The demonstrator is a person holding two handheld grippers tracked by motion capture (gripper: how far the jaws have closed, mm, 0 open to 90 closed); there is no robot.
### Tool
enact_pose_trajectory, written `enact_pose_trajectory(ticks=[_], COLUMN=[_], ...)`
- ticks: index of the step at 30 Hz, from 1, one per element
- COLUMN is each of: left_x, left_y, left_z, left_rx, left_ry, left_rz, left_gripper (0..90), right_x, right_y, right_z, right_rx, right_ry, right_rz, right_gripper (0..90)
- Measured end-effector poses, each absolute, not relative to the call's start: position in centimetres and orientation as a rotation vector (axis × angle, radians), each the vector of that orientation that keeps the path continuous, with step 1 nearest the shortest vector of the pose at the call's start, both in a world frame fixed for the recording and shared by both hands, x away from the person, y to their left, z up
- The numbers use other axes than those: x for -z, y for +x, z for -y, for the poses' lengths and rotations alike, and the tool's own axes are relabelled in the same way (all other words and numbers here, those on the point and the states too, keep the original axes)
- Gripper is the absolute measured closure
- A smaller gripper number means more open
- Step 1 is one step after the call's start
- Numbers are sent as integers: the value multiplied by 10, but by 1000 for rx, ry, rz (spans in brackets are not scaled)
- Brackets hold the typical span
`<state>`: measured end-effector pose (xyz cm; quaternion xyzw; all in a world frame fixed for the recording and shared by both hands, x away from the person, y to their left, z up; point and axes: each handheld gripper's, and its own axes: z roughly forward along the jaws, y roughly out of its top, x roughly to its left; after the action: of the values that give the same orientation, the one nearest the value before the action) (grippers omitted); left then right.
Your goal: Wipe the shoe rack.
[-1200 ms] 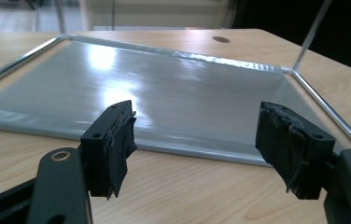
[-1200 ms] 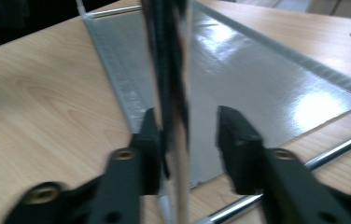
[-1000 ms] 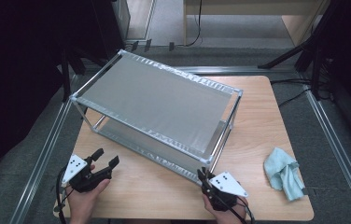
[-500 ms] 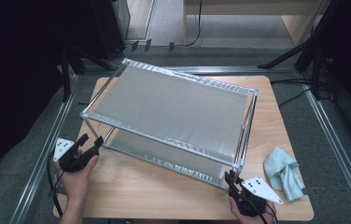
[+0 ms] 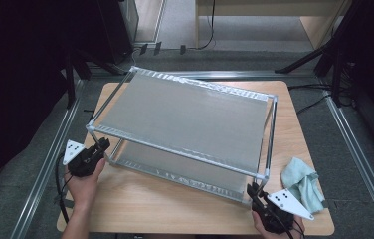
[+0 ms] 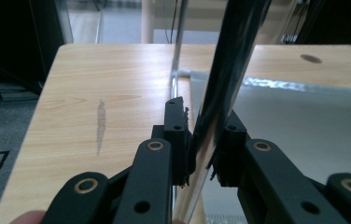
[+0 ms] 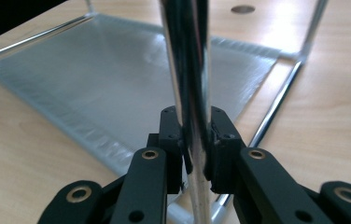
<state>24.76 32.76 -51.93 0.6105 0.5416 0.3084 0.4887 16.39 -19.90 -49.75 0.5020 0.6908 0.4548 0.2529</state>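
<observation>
A two-tier metal wire rack (image 5: 185, 117) with chrome posts stands on the wooden table (image 5: 175, 209). At its front-left corner my left gripper (image 5: 104, 145) is held by a hand. Its jaws have just closed onto the front-left post (image 6: 232, 60), and in the left gripper view the left gripper (image 6: 204, 123) pinches that shiny tube between its pads. At the table's front right, my right gripper (image 5: 253, 191) is shut on the front-right post (image 7: 185, 56). The right gripper (image 7: 190, 116) has the post squeezed between its black pads, and the lower shelf (image 7: 117, 70) lies beyond.
A crumpled pale green cloth (image 5: 302, 184) lies on the table at the right, beside the right gripper. Metal floor rails (image 5: 50, 164) run along both sides of the table. Dark stands and cables are on the floor behind.
The rack has shifted and swung toward the right with the right gripper on its post. The left gripper went left to the front-left post and closed on it.
</observation>
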Motion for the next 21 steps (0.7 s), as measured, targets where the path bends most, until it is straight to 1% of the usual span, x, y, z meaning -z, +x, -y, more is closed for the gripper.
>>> enact_pose_trajectory(ticks=[3,9,15,21], left_x=[517,516,518,524], left_y=[232,198,173,156], left_z=[-331,-334,-326,-305], left_rx=[-729,-665,-608,-551], left_ry=[1473,1454,1462,1496], left_rz=[-1307,-1274,-1239,-1206], left_gripper=[789,785,778,771], right_x=[489,478,484,490], right_y=[175,211,250,276], right_z=[200,206,209,219], right_rx=[-1227,-1203,-1114,-1069], right_ry=[1341,1373,1385,1439], right_rz=[-1873,-1862,-1865,-1838], right_gripper=[788,785,795,794])
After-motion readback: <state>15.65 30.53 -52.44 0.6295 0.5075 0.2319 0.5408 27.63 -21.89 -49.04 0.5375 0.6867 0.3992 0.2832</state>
